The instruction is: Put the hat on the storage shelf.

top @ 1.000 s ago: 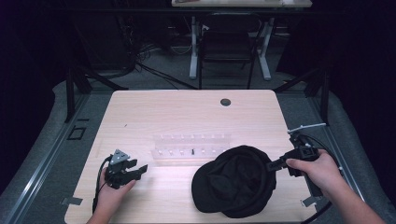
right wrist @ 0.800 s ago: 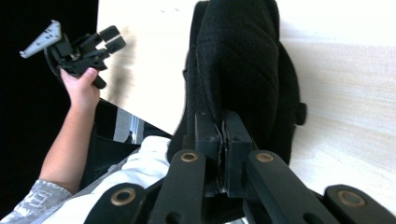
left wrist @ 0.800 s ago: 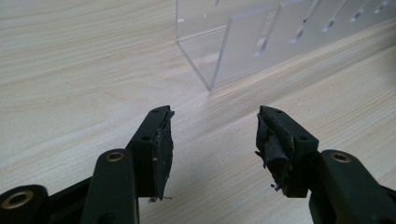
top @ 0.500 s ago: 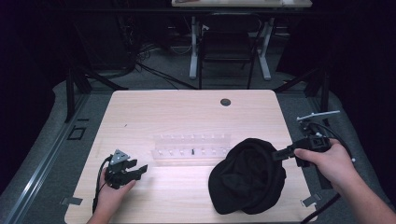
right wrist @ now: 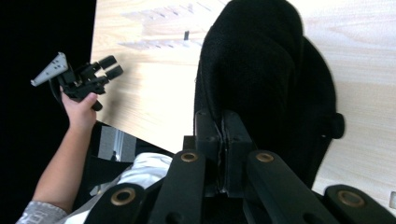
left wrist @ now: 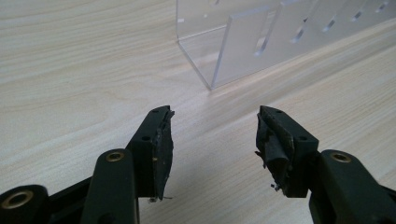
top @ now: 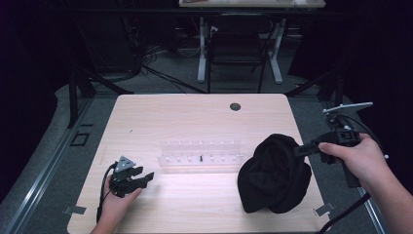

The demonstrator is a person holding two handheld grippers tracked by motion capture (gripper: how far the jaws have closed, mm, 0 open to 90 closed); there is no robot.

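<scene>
Near the table's [top: 160,112] front right corner, my right gripper [top: 303,149] pinches the cap's [top: 272,175] edge, jaws clamped together on the fabric, so it hangs tilted with its lower rim touching the wood. My left gripper [top: 142,177] rests by the front left edge, jaws apart, empty, beside the rack [top: 199,152].

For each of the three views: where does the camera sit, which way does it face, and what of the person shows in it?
High view: above the near side, facing forward and down on the table; both hands with tongs.
Left gripper view: on the left tongs, open, low over wood, facing the clear rack.
Right gripper view: on the right tongs, shut on the black cap; forearm beyond.
Shared: cap and rack, high and right gripper views.
</scene>
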